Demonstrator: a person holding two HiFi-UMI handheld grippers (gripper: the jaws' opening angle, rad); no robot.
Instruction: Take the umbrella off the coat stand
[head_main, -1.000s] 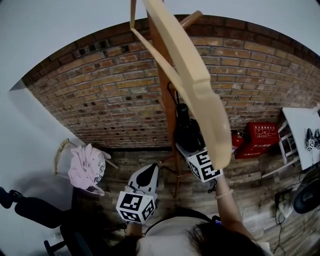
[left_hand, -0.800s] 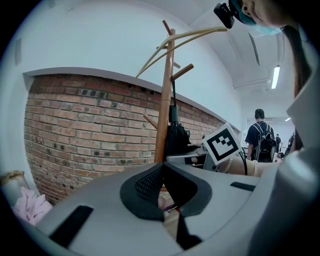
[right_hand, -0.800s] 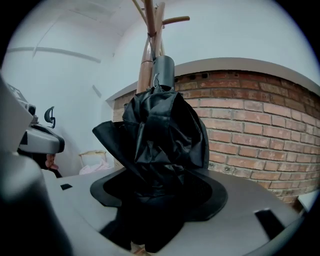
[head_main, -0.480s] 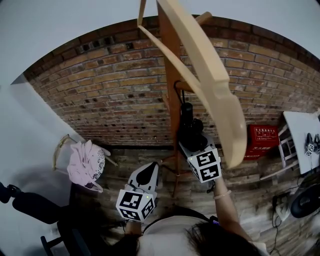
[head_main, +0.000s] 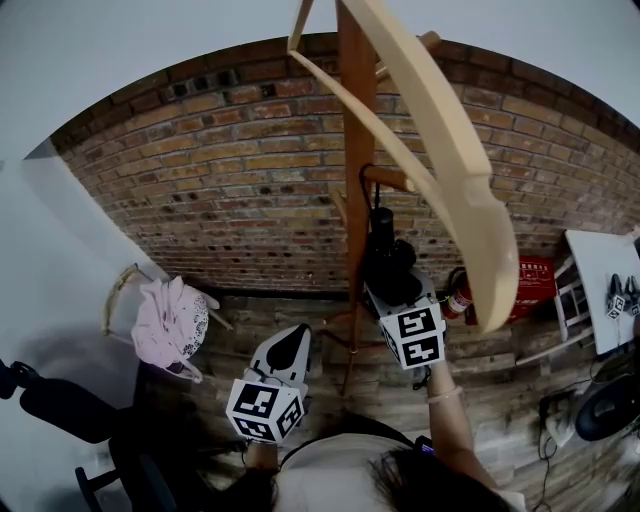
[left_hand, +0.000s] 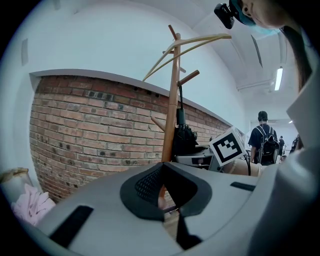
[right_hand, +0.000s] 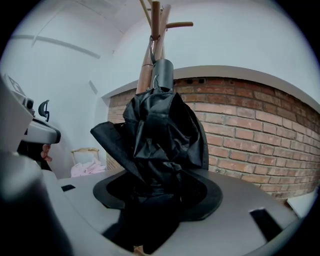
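Observation:
A black folded umbrella (head_main: 384, 262) hangs by its strap from a peg of the wooden coat stand (head_main: 356, 150), against the brick wall. My right gripper (head_main: 386, 284) is raised to the umbrella's lower part. In the right gripper view the bunched fabric of the umbrella (right_hand: 160, 135) fills the gap of my right gripper (right_hand: 155, 200); its jaws stand wide and have just been closing around the fabric. My left gripper (head_main: 293, 345) hangs lower and to the left, shut and empty. From the left gripper (left_hand: 167, 200) the umbrella (left_hand: 184, 137) shows beside the stand's pole (left_hand: 172, 115).
A pale curved arm of the stand (head_main: 455, 180) sweeps close past the head camera. A chair with pink cloth (head_main: 170, 325) stands at the left wall, a black office chair (head_main: 60, 410) nearer. Red boxes (head_main: 535, 285) and a white table (head_main: 600, 265) are to the right.
The head view has swung, so the stand and its pale arm sit further right. Both grippers keep their places, the right one still at the umbrella.

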